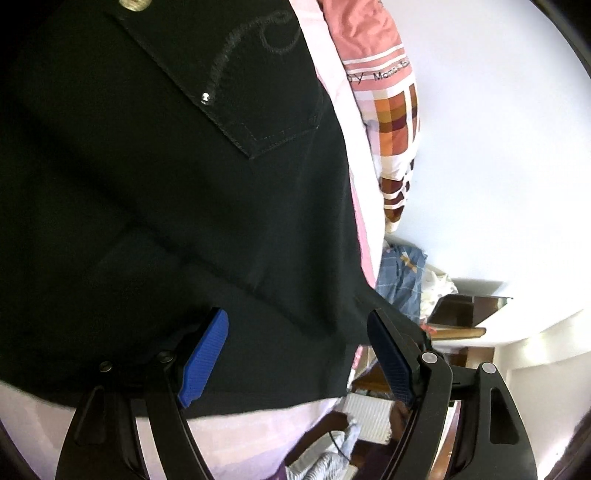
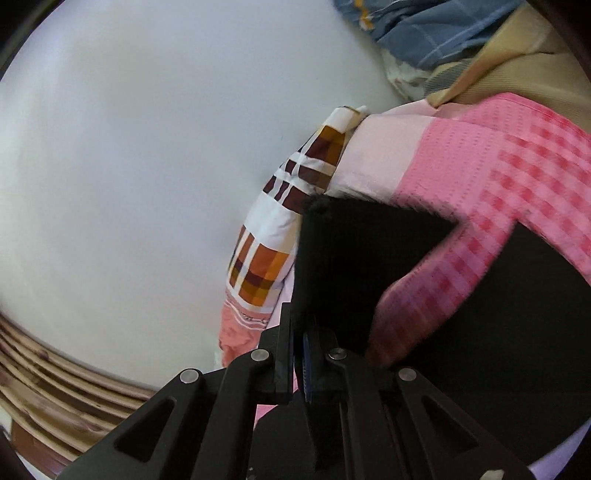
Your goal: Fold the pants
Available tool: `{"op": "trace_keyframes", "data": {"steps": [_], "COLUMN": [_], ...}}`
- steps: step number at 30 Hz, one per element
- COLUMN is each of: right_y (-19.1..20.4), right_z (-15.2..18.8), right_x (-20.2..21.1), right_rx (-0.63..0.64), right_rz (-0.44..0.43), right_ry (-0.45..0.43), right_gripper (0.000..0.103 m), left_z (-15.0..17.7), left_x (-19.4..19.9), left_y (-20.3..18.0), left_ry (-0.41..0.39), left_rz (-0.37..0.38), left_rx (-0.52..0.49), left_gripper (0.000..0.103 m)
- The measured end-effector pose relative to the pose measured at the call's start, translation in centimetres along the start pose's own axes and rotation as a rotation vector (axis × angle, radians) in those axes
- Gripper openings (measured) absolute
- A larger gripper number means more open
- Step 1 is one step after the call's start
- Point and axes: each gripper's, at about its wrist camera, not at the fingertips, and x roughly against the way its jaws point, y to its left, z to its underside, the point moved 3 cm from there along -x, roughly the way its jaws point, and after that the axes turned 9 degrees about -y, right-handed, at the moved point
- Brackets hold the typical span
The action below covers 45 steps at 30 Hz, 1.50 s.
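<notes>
- In the right wrist view, the right gripper (image 2: 301, 354) sits at bottom centre with its fingers pressed together on a black fold of the pants (image 2: 354, 266); only a sliver of blue pad shows between them.
- From the pinch the black cloth rises up and right as a flat dark panel, with more of it filling the lower right of the frame.
- A pink checked cloth (image 2: 491, 192) curves across that dark fabric from the upper right down toward the gripper; its edges are blurred.
- Left of the pants lies a pillow (image 2: 266, 266) with orange, brown and white squares, against a pale wall (image 2: 129, 166).
- Blue plaid fabric (image 2: 424, 26) is bunched at the top right.
- In the left wrist view, the left gripper (image 1: 299, 354) stands at the bottom with its blue pads (image 1: 205, 362) wide apart and nothing pinched between them.
- The pants (image 1: 147, 184) fill the left and centre of that frame, directly beyond the open fingers, lying on a pale pink sheet (image 1: 236, 435).
- A stitched back pocket (image 1: 266, 92) with a small metal rivet sits in the upper middle, and a metal button (image 1: 133, 4) at the top edge.
</notes>
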Motion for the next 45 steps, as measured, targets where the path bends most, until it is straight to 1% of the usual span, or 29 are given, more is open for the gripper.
{"op": "trace_keyframes", "data": {"steps": [3, 4, 8, 10, 13, 15, 17, 20, 21, 23, 24, 25, 26, 27, 29, 31, 36, 39, 41, 43, 44, 45], "right_y": [-0.5, -0.6, -0.8, -0.4, 0.5, 1.3, 1.7, 1.9, 1.8, 1.3, 0.9, 0.6, 0.2, -0.1, -1.0, -2.3, -5.2, -6.8, -7.6, -7.6, -7.6, -7.4], "right_z": [0.0, -0.1, -0.4, -0.7, -1.1, -1.2, -1.1, -1.1, -1.1, -1.3, -1.4, -1.3, -1.2, -1.0, -0.6, 0.0, 1.5, 2.3, 2.8, 3.2, 3.3, 3.3], "right_x": [2.1, 2.4, 3.6, 3.7, 3.7, 3.7, 3.6, 4.0, 4.2, 4.1, 4.2, 4.4, 4.7, 5.0, 5.4, 6.0, 7.2, 7.6, 7.7, 7.7, 7.7, 7.6], "right_rx": [-0.039, -0.05, -0.066, -0.06, -0.044, -0.033, -0.029, -0.03, -0.031, -0.04, -0.043, -0.044, -0.047, -0.052, -0.055, -0.07, -0.103, -0.134, -0.151, -0.148, -0.148, -0.148], "right_rz": [-0.015, -0.018, -0.027, -0.031, -0.048, -0.062, -0.069, -0.073, -0.07, -0.065, -0.06, -0.051, -0.042, -0.036, -0.013, 0.013, 0.068, 0.092, 0.096, 0.097, 0.095, 0.091], "right_ry": [-0.014, -0.015, -0.024, -0.025, -0.017, -0.013, -0.009, -0.013, -0.016, -0.012, -0.013, -0.013, -0.014, -0.014, -0.009, 0.004, 0.029, 0.046, 0.056, 0.062, 0.064, 0.066], "right_gripper": [0.006, 0.006, 0.006, 0.006, 0.006, 0.006, 0.006, 0.006, 0.006, 0.006, 0.006, 0.006, 0.006, 0.006, 0.006, 0.006, 0.006, 0.006, 0.006, 0.006, 0.006, 0.007], "left_z": [-0.3, -0.5, -0.2, 0.9, 2.5, 2.8, 2.7, 2.3, 1.8, 1.3, 0.8, 0.4, 0.1, -0.3, -0.6, -0.7, -0.4, -0.4, -0.4, -0.1, 0.1, 0.3], "left_x": [-1.1, -1.6, -2.8, -3.4, -4.4, -5.3, -5.9, -5.8, -5.5, -4.5, -3.6, -3.0, -2.4, -1.4, -0.2, 0.8, 1.8, 1.6, 1.3, 1.2, 1.1, 1.1], "left_y": [-0.1, -0.1, -0.2, -0.6, -1.3, -1.4, -1.4, -2.1, -2.5, -2.6, -2.7, -2.5, -2.3, -2.0, -1.6, -1.4, -0.9, -0.2, 0.4, 0.7, 0.6, 0.5], "left_ry": [-0.009, -0.013, -0.02, 0.006, 0.028, 0.041, 0.005, -0.051, -0.103, -0.177, -0.221, -0.24, -0.253, -0.272, -0.286, -0.28, -0.252, -0.216, -0.188, -0.166, -0.159, -0.156], "left_rz": [0.009, -0.001, 0.005, 0.028, 0.035, 0.029, 0.02, 0.032, 0.024, -0.023, -0.059, -0.075, -0.089, -0.105, -0.118, -0.135, -0.134, -0.115, -0.138, -0.169, -0.191, -0.205], "left_rx": [0.015, 0.019, 0.049, 0.068, 0.066, 0.067, 0.082, 0.061, 0.031, -0.016, -0.04, -0.046, -0.047, -0.04, -0.042, -0.064, -0.09, -0.052, -0.059, -0.078, -0.102, -0.122], "left_gripper": [0.078, 0.078, 0.078, 0.079, 0.08, 0.08, 0.08, 0.08, 0.08, 0.08, 0.077, 0.074, 0.072, 0.067, 0.063, 0.053, 0.045, 0.041, 0.033, 0.014, 0.01, 0.008]}}
